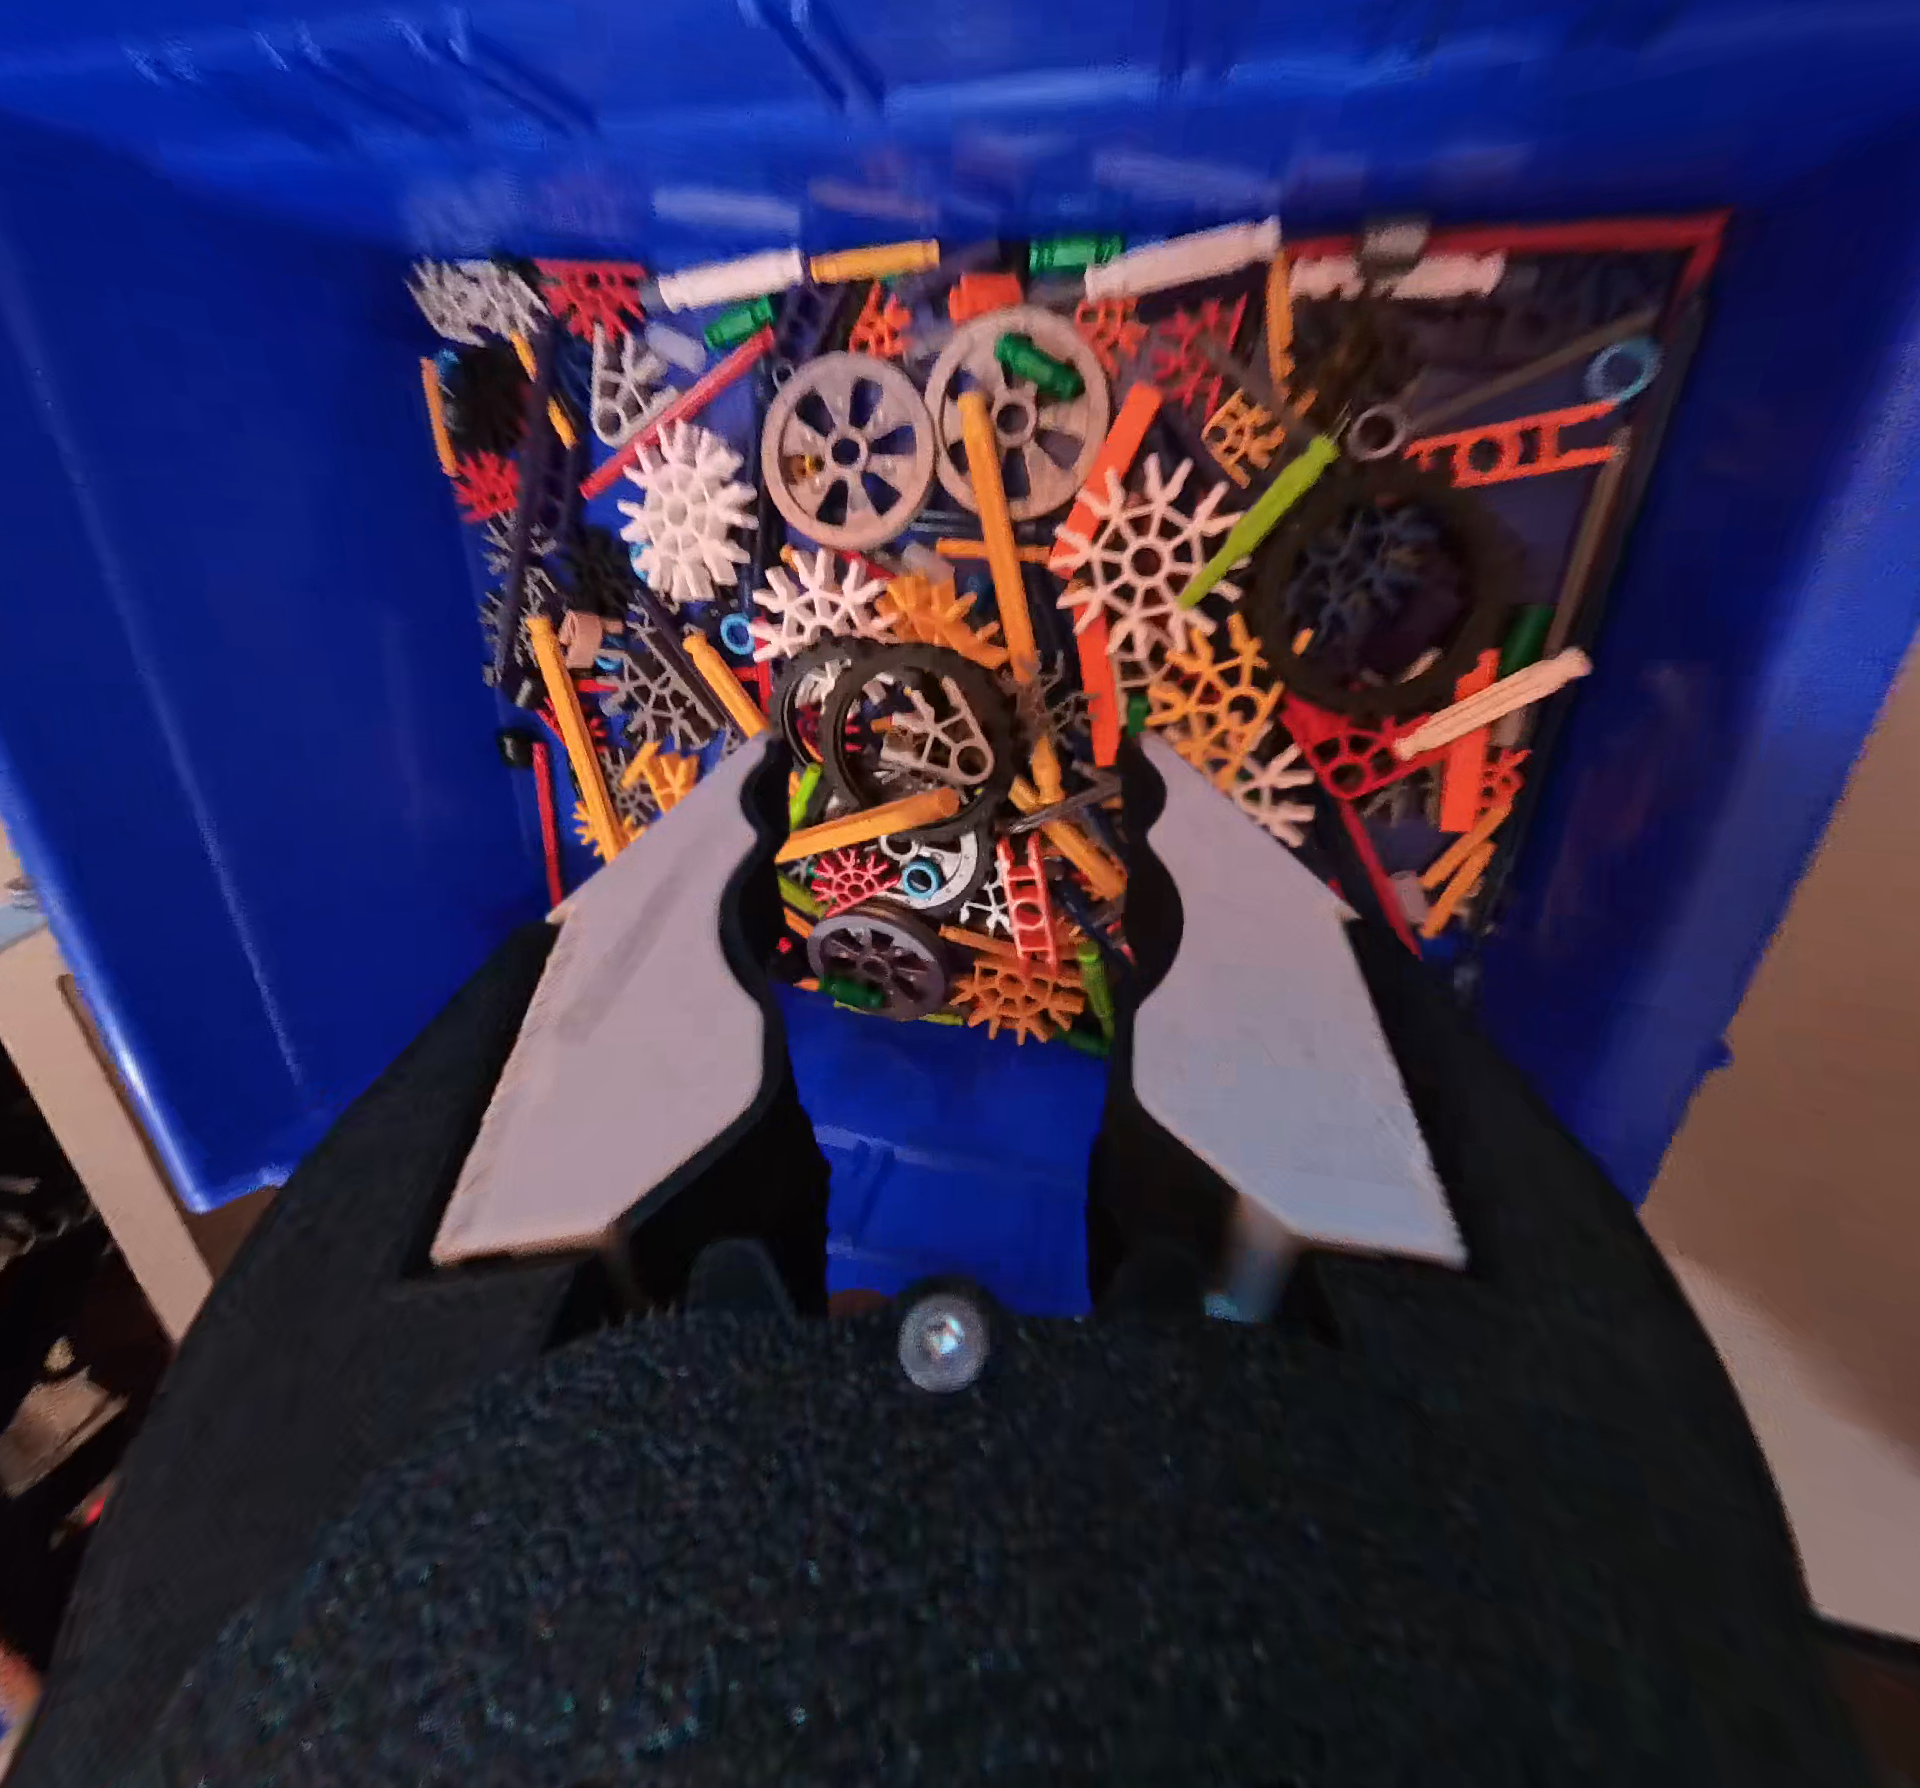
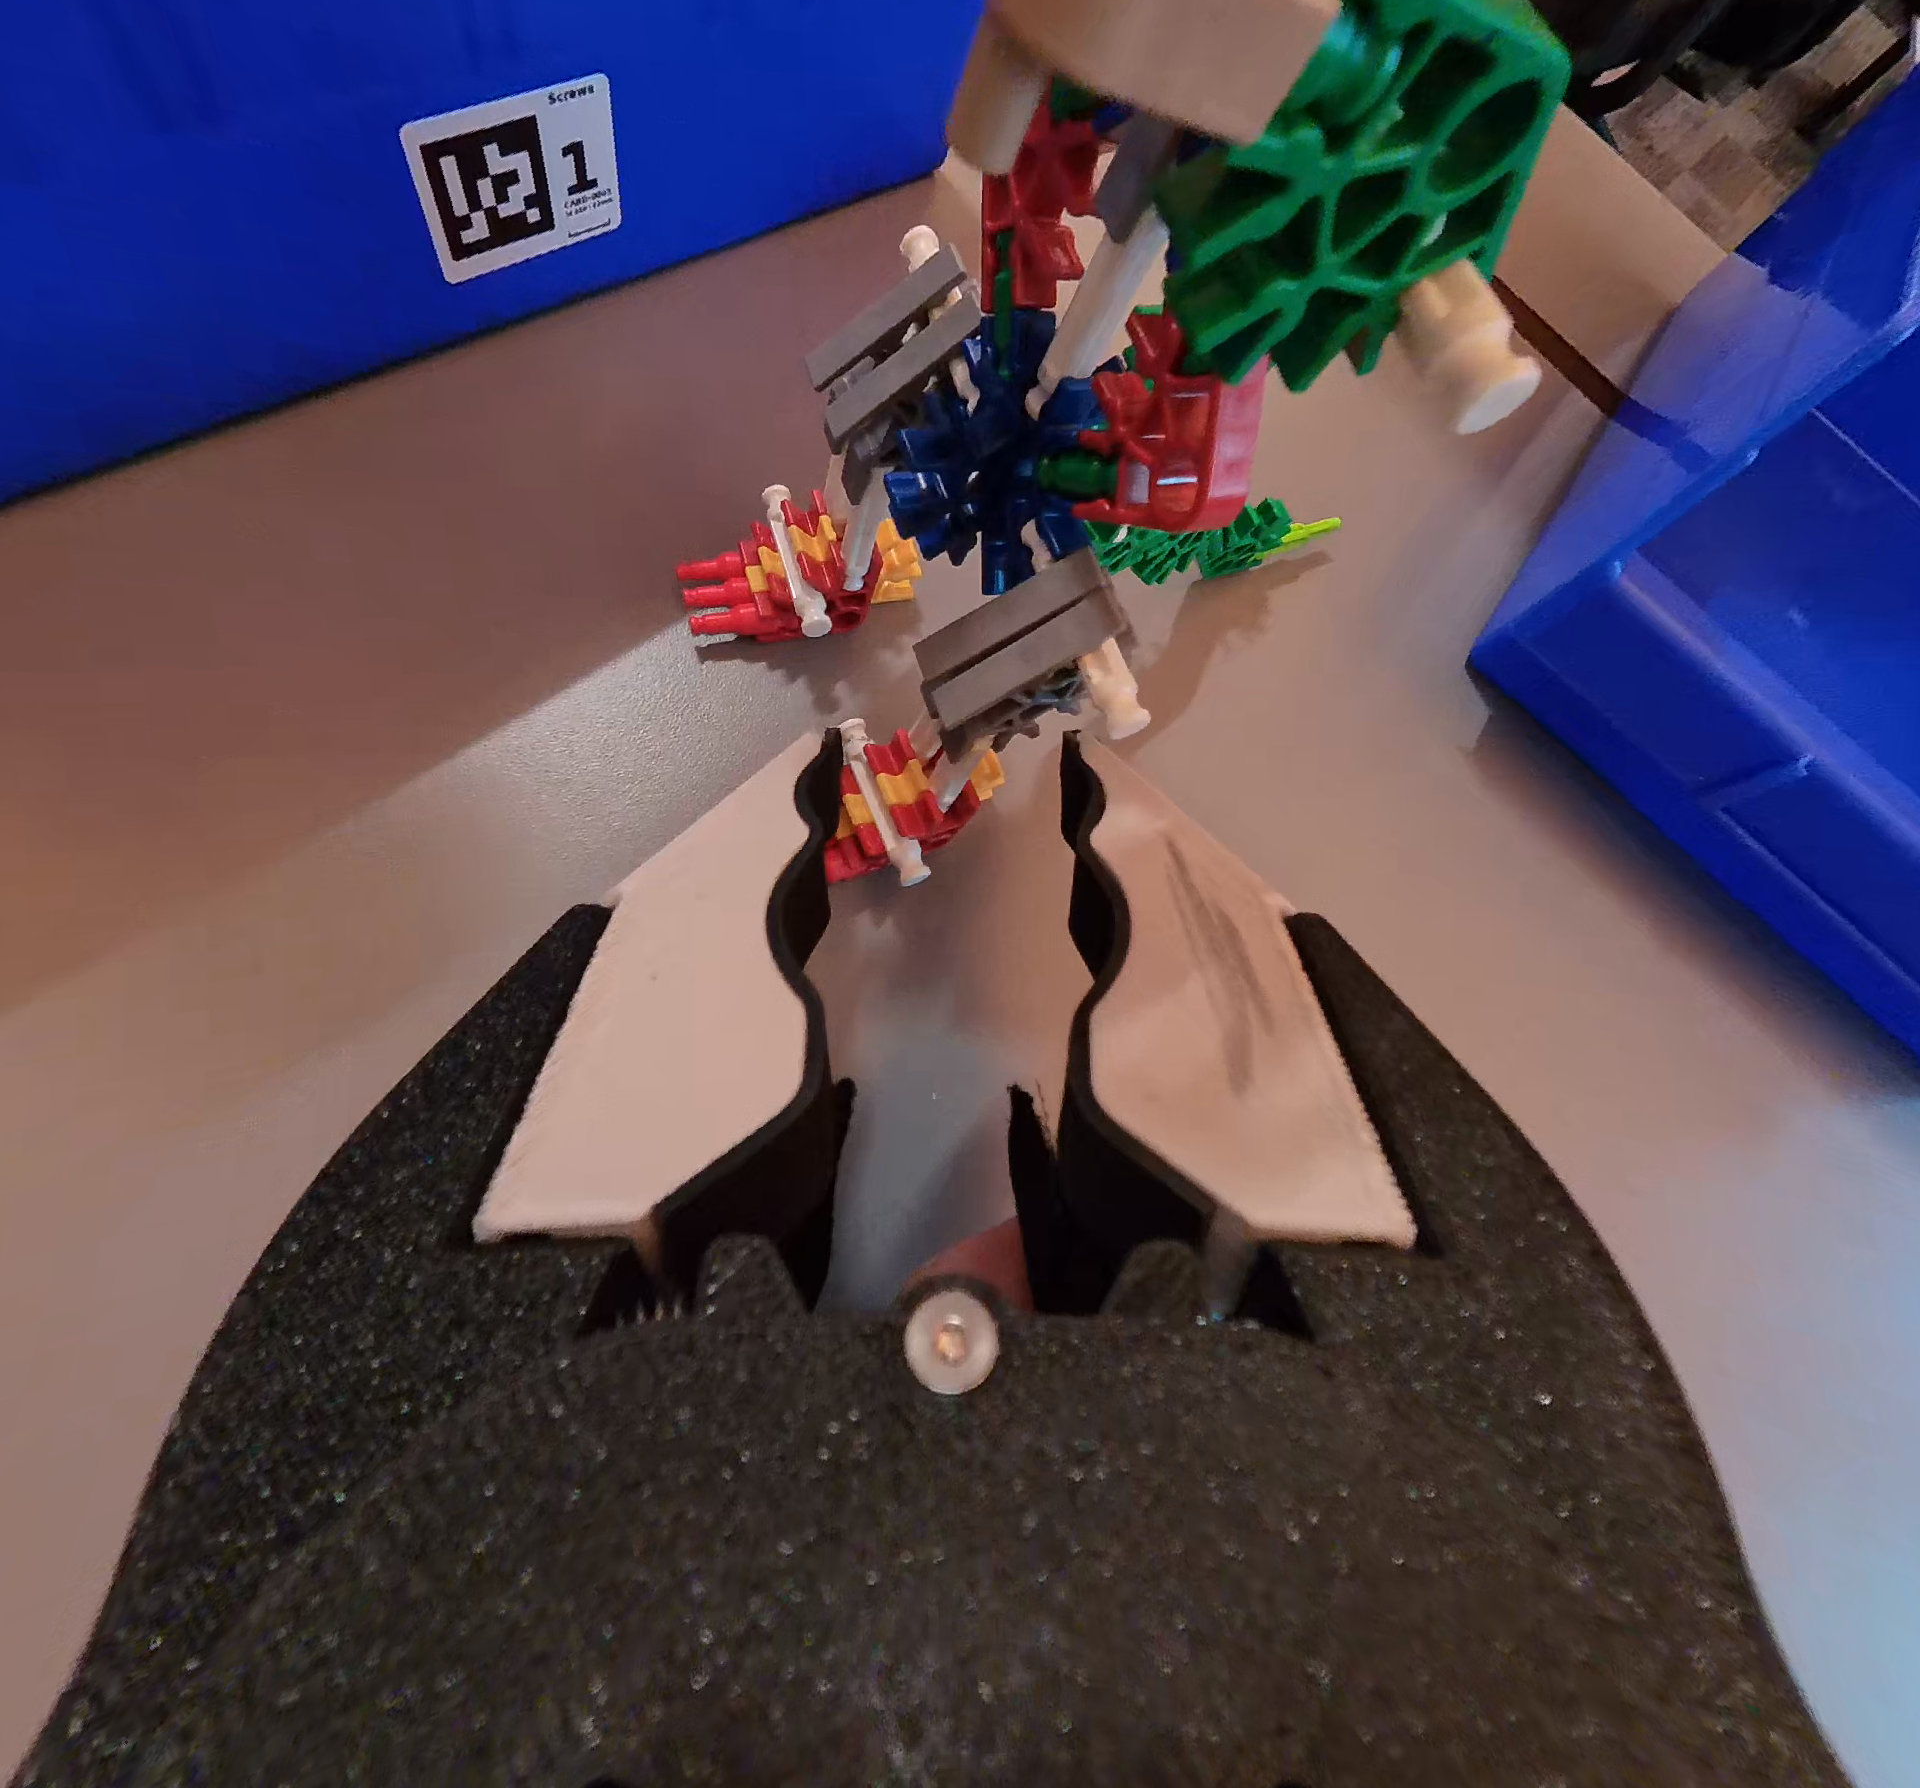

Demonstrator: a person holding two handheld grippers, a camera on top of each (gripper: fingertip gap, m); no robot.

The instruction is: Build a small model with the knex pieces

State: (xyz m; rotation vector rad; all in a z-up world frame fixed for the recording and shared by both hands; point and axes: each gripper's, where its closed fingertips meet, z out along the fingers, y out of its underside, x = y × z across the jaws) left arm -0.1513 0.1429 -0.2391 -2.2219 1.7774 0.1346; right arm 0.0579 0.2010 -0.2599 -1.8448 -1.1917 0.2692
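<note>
In the left wrist view, my left gripper (image 1: 945,751) is open and empty, held above a deep blue bin (image 1: 260,699). The bin's floor is covered with loose plastic construction pieces: grey spoked wheels (image 1: 847,455), white snowflake connectors (image 1: 1143,559), orange rods (image 1: 992,512) and black tyre rings (image 1: 909,725). In the right wrist view, my right gripper (image 2: 945,751) is open. Its left fingertip is right beside a red-and-yellow connector foot (image 2: 899,808) of a built model (image 2: 997,471). The model stands on the grey table (image 2: 364,699) and has a blue hub, grey blocks, a green panel (image 2: 1351,180) and a tan block (image 2: 1153,3).
A blue bin wall bearing a white card with a black square marker (image 2: 514,178) stands at the back left of the table. Another blue bin (image 2: 1745,595) stands at the right. A second red-and-yellow foot (image 2: 800,569) and a green piece (image 2: 1205,543) rest on the table. The gap from one gripper's tips to the other's is roughly 20 centimeters.
</note>
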